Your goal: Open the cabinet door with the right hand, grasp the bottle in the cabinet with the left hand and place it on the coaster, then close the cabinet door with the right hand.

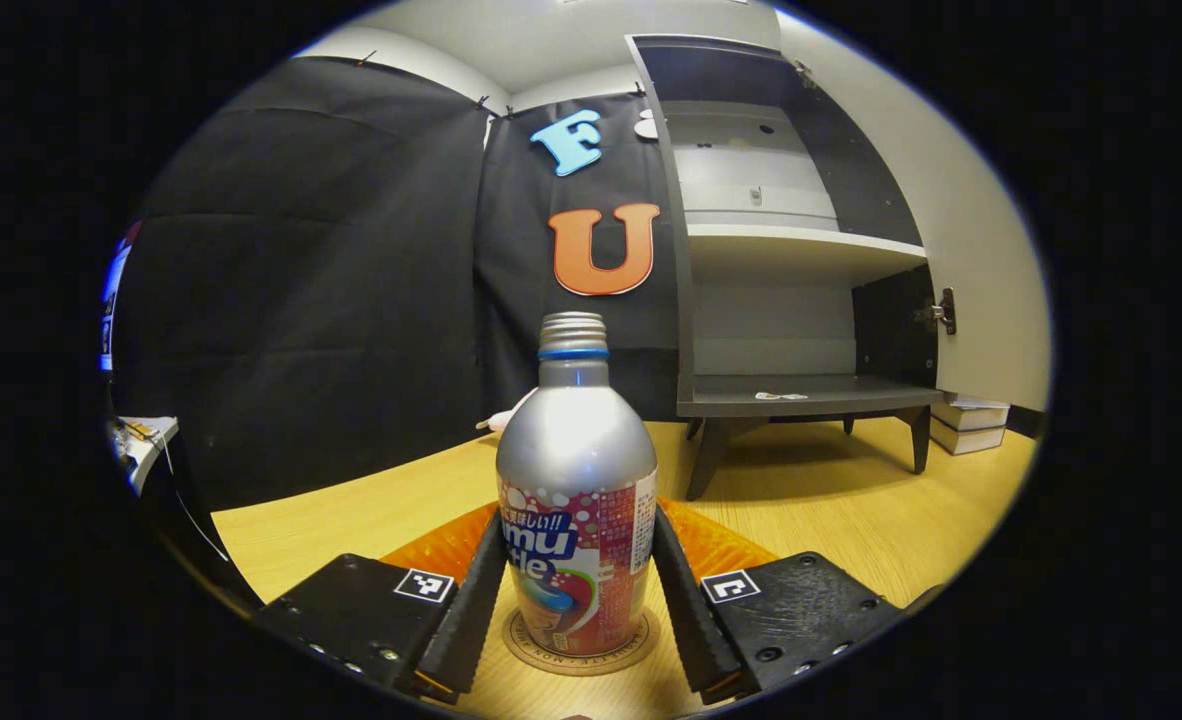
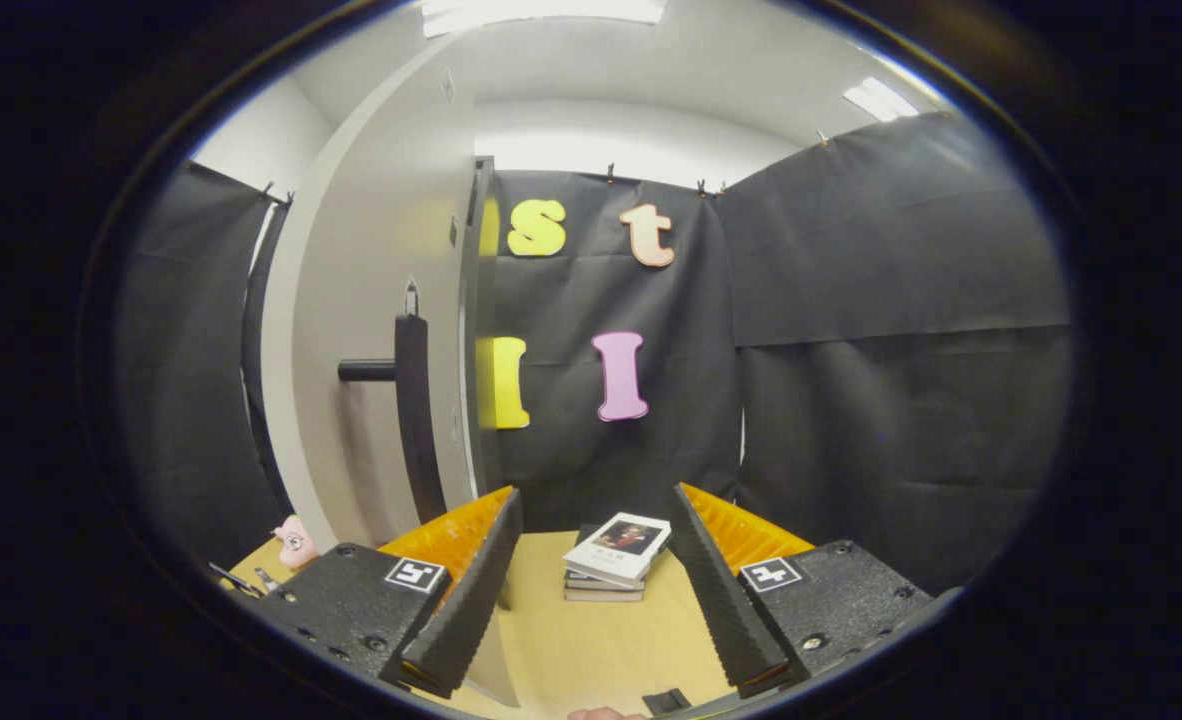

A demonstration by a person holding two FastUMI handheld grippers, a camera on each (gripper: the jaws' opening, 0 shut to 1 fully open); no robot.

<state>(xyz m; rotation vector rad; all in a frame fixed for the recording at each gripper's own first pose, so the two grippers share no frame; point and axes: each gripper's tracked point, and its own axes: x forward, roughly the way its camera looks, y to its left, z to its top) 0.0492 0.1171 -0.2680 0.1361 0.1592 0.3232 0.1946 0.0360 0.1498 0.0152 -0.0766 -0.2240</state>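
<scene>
The aluminium drink bottle [image 1: 576, 500] stands upright on the round cork coaster [image 1: 581, 645], which lies on the wooden desk [image 1: 851, 500] in front of the open cabinet [image 1: 801, 300]. The left gripper [image 1: 578, 590] brackets the bottle low on its label; its fingers [image 1: 473, 600] sit just beside the bottle's sides, and whether they press on it or have a sliver of gap cannot be told from here.

Judging by this, the placing is done or nearly so, and the step in hand is letting go. To do it well, the left gripper should spread evenly on both sides so neither finger drags the label, then draw straight back along its own line, level with the desk, so that the tall, narrow bottle is not tipped off the coaster. The gripper sits low and level, pointing at the cabinet with the bottle centred between the fingers.

The right gripper [image 2: 591, 600] is spread wide and pinches nothing. It points past the edge of the open cabinet door [image 2: 381, 330], with the dark bar handle [image 2: 411, 400] up and to the left of its fingers. A stack of books [image 2: 616, 560] lies on the desk beyond them. For the closing that remains, it looks well placed near the door, and should turn toward the handle.
</scene>
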